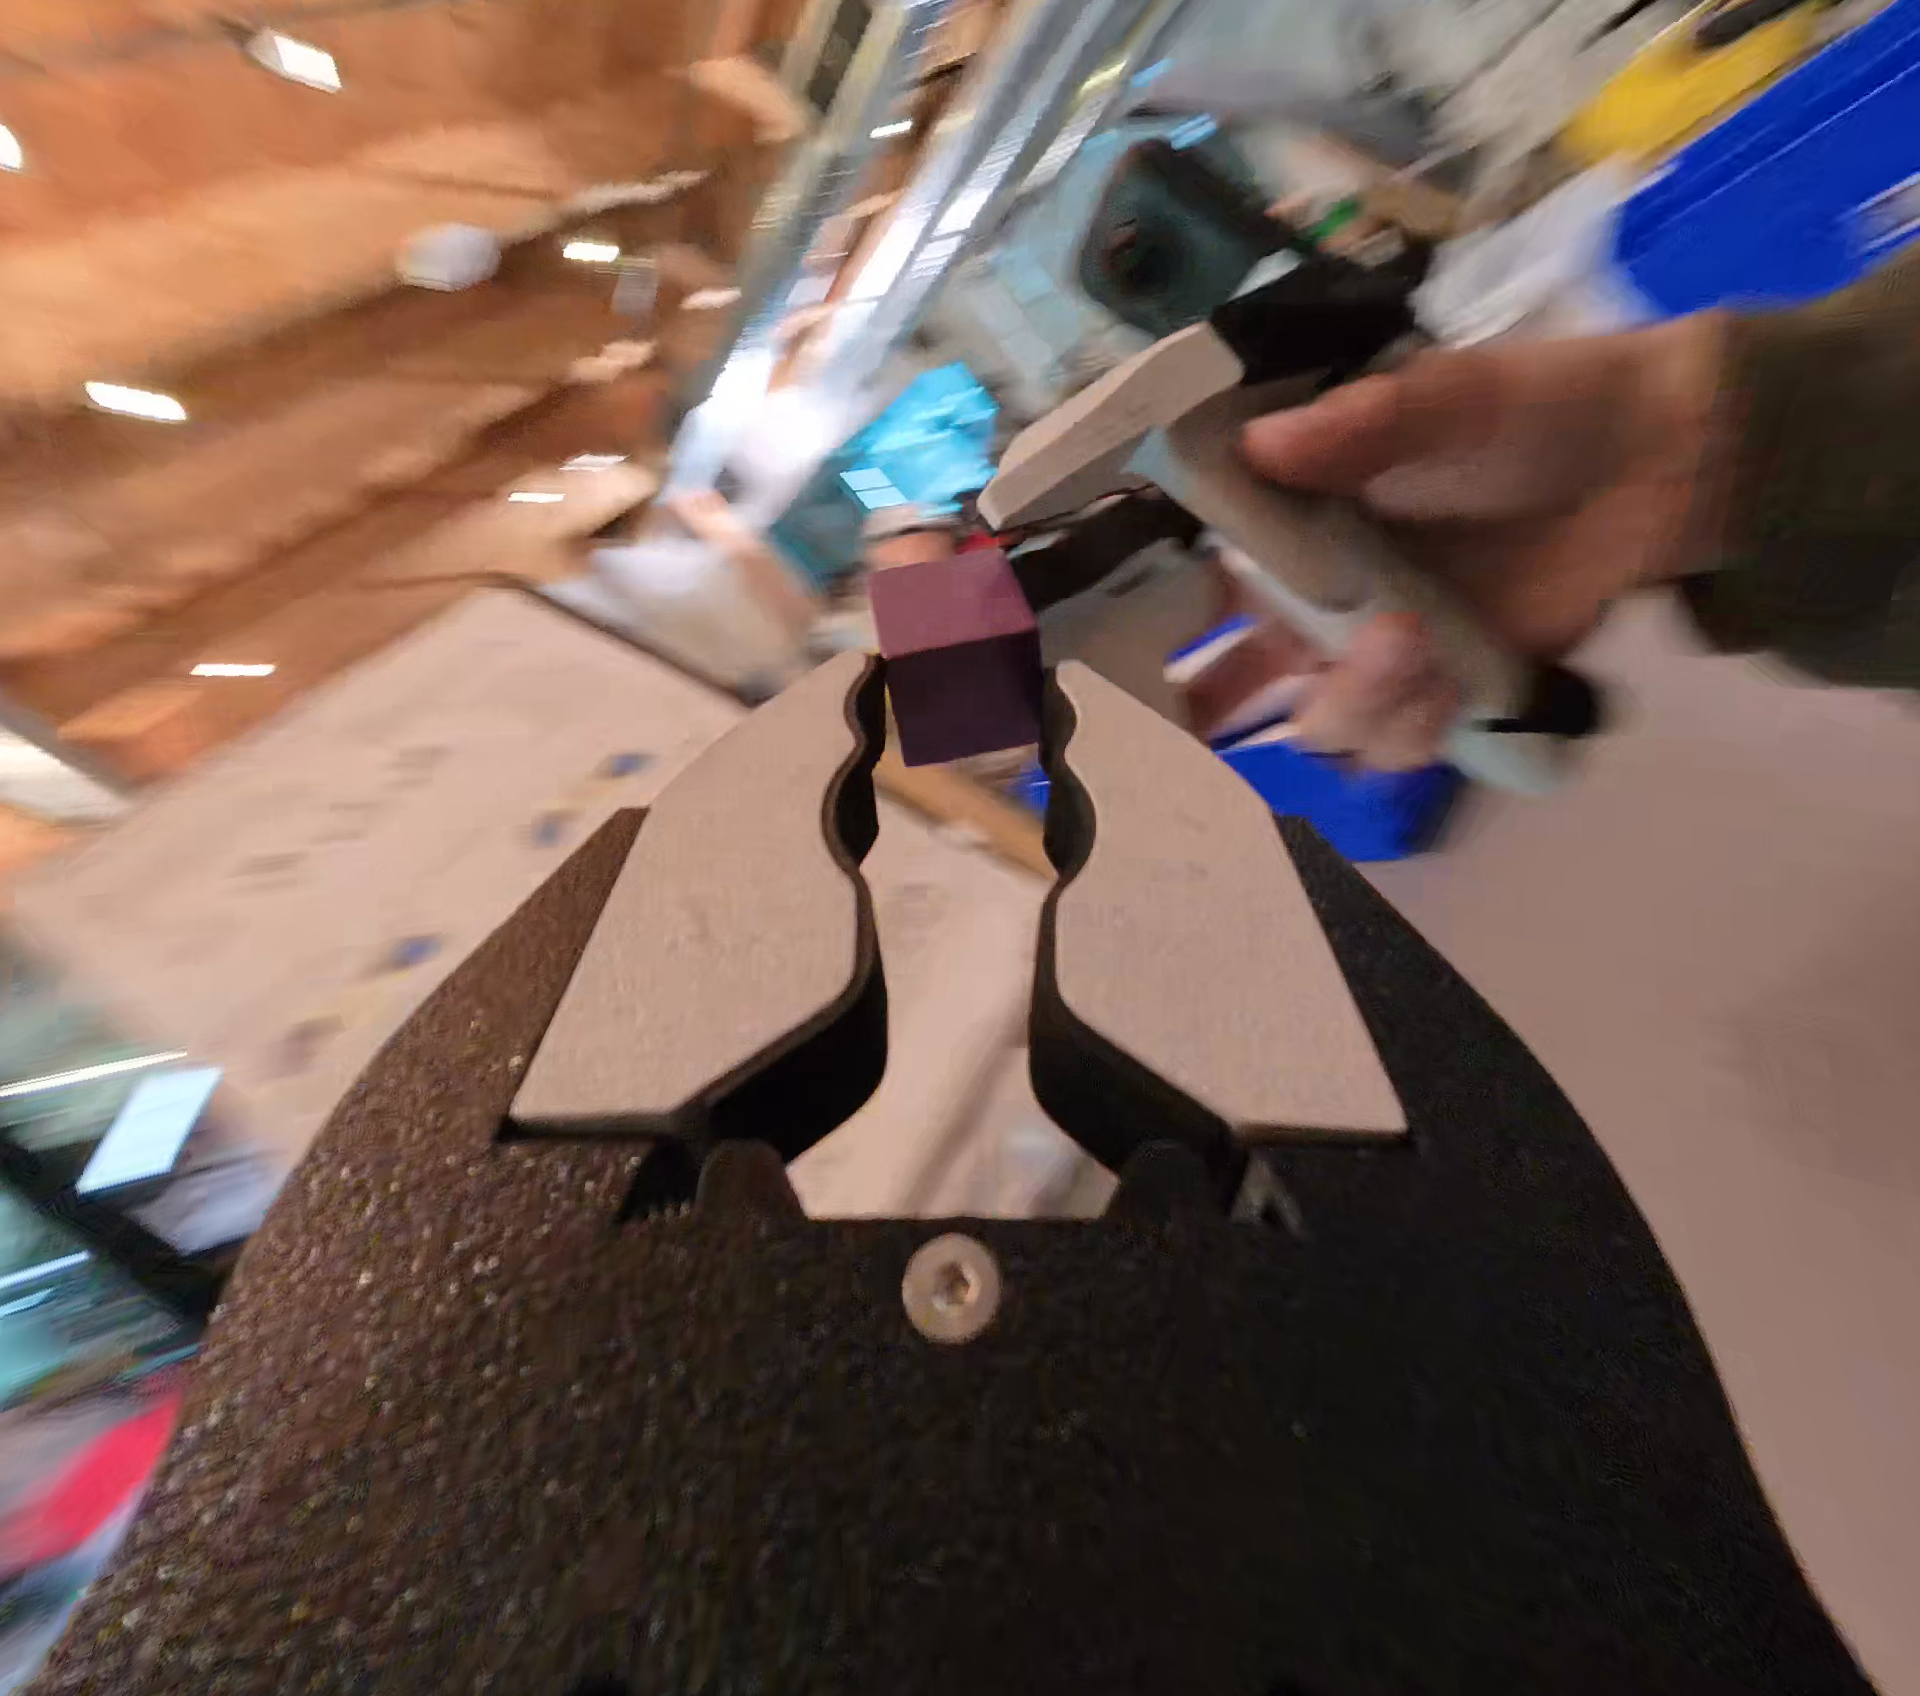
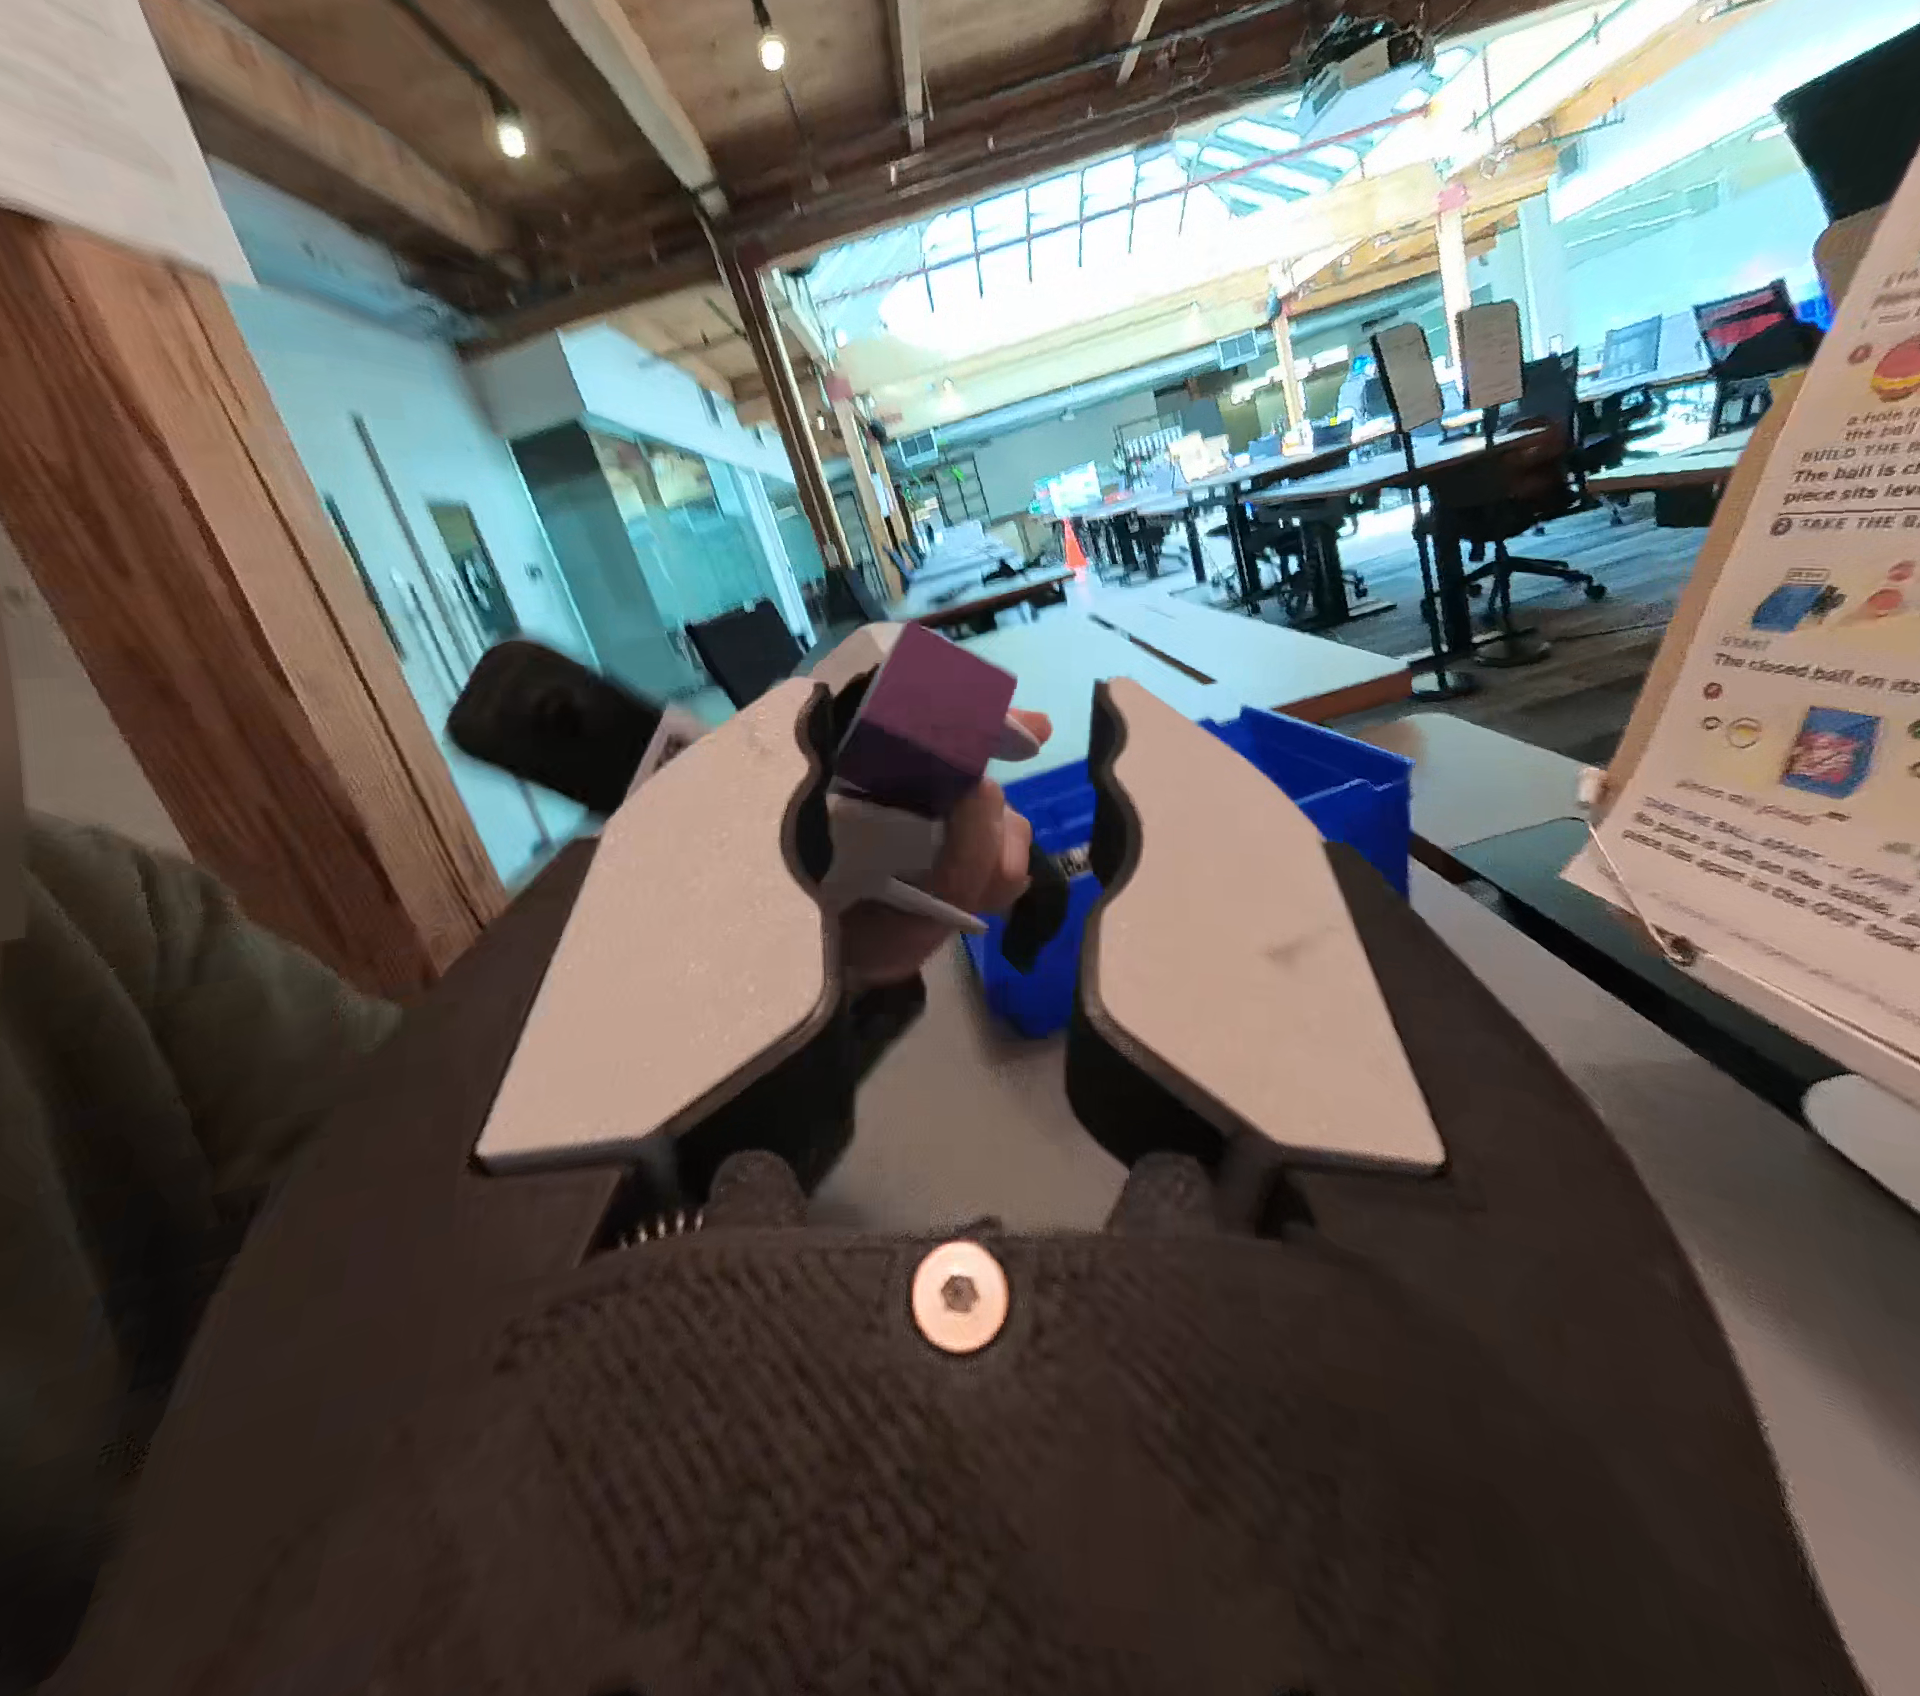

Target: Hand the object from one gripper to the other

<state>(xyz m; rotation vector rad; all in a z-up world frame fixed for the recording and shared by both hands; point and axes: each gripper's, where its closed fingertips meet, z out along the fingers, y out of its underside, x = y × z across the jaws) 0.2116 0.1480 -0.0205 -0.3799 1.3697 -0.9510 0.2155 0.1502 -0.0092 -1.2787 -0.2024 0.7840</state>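
Left wrist view: left gripper [image 1: 961, 690] jaws pinch a matte purple cube [image 1: 961, 670]; right gripper [image 2: 956, 737] jaws gape empty.

**Narrow Air Gap Around the Held Cube**

The left gripper [image 1: 961, 690] is pinching the purple cube [image 1: 961, 659] at its fingertips, leaving the cube's far end standing free; the right gripper [image 2: 951, 742] is holding its jaws spread, the gap between them lying wider than the cube [image 2: 920, 727]; a blue bin [image 2: 1299, 799] is sitting on the table [image 2: 1475, 763] just beyond; a printed sheet [image 2: 1787, 659] is crowding the right side; a wooden post [image 2: 208, 555] is blocking the left.
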